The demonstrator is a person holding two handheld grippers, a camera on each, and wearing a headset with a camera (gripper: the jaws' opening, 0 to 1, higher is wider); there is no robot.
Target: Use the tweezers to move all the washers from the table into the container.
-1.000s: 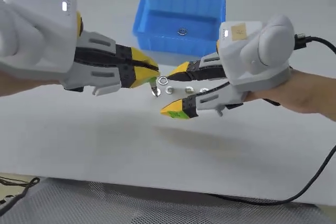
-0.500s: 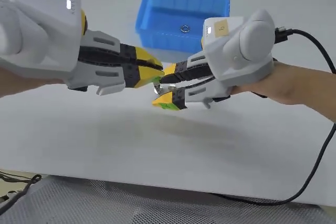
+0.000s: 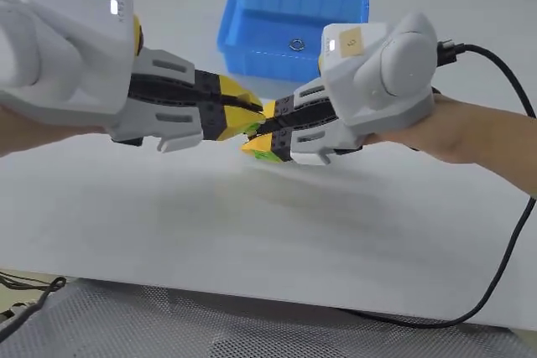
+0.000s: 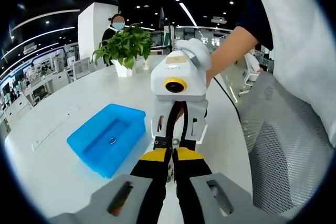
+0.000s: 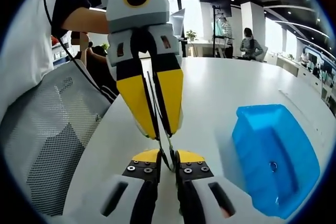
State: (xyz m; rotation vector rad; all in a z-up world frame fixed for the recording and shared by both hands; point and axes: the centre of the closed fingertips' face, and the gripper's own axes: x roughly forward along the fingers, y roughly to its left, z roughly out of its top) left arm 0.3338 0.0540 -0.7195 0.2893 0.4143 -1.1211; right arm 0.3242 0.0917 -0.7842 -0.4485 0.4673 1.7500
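Blue container [image 3: 252,54] with washer [image 3: 295,44], left gripper [image 4: 170,157], right gripper [image 5: 168,157] clamping tweezers [image 5: 166,146]

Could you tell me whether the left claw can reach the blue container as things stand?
Probably yes: the container sits open just beyond the left claw, though the right claw, apparently closed on its tweezers, would need to release.

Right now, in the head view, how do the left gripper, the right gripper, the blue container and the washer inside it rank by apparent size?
1. left gripper, enlarged by nearness to the camera
2. right gripper
3. blue container, farther away
4. washer, by far the smallest
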